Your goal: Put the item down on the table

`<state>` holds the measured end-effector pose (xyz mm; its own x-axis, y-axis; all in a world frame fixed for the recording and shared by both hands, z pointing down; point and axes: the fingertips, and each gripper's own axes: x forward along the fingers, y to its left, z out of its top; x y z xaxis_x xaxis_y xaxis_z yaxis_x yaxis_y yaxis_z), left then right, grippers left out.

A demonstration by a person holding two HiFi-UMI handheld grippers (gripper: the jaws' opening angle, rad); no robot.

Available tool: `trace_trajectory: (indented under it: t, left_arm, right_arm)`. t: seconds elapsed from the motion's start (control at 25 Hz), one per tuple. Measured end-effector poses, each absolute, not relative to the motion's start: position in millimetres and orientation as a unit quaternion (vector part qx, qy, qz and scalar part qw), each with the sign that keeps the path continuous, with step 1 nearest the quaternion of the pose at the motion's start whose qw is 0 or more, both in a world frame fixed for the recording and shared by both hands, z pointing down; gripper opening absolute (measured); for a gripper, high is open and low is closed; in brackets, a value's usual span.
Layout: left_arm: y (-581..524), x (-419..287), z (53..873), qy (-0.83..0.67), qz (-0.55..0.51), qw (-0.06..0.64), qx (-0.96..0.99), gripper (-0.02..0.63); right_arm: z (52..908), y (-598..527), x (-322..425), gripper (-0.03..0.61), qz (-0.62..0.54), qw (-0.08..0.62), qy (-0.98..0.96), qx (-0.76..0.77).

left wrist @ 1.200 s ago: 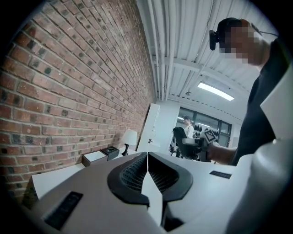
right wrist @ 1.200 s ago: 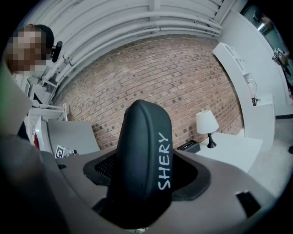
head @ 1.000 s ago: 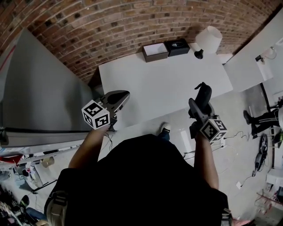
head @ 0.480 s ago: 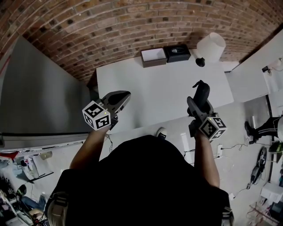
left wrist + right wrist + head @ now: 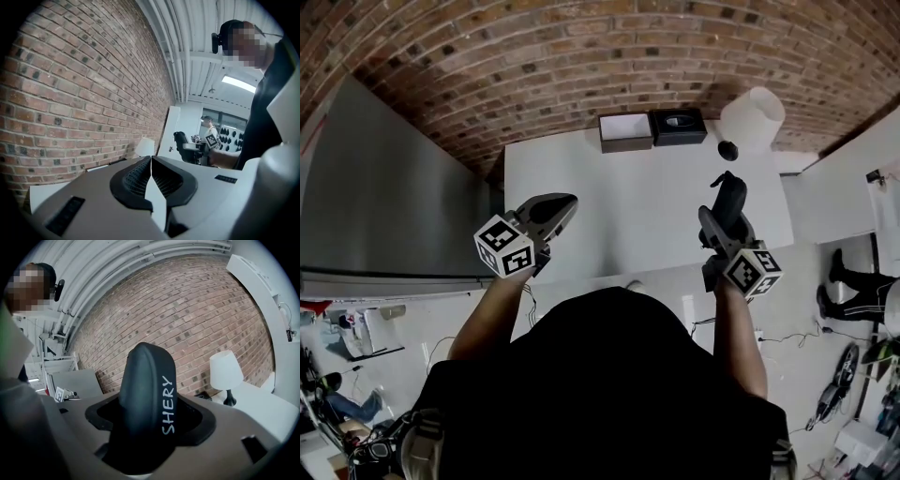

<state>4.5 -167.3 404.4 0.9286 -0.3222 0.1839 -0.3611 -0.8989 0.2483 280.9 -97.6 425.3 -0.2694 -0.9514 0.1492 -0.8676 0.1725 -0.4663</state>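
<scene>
**Black item: held aloft, not yet placed**

- **Item.** The black item (image 5: 730, 195) is rounded, with white lettering on its side. It is upright in the right tongs (image 5: 719, 225), which are clenched on its lower part. It hangs above the right front part of the tabletop (image 5: 628, 202), with no contact visible.
- **Left tongs** (image 5: 561, 202). Jaws pressed together with nothing between them, held over the tabletop's left front corner.
- **Progress.** Carrying appears complete. What is left is lowering, release and withdrawal.
- **Edges.** The near edge lies just under both tongs, and the right edge is close to the item. Placing it further inward would be safer.
- **Open room.** The middle of the tabletop is bare. Along the far edge by the brick wall (image 5: 581, 47) stand a white-topped box (image 5: 626, 131), a black box (image 5: 678, 125) and a lamp (image 5: 752, 117), all well apart from the item.
</scene>
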Motion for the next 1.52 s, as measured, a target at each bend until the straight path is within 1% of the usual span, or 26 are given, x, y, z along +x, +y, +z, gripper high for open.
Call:
trace_trajectory:
  t: [0.32,0.68,1.2,1.52]
  left_arm:
    - [-177,27,409,-0.216,0.06,0.14,0.964,0.025]
    - [-182,39,414,-0.249,0.059,0.146,0.956,0.024]
    - [-195,17,416,-0.267,0.055,0.153,0.95,0.025]
    - [-222,10,412,-0.262,0.045,0.151,0.952,0.025]
  right_arm:
    - [435,-128,319,0.345,-0.234,0.076,0.781,-0.574]
    - [442,-158,338,0.345,-0.233,0.063,0.799,-0.551]
    - [453,-187,336,0.345,-0.231,0.046,0.796,-0.558]
    - [460,-207,338,0.344,-0.225,0.026,0.786,-0.575]
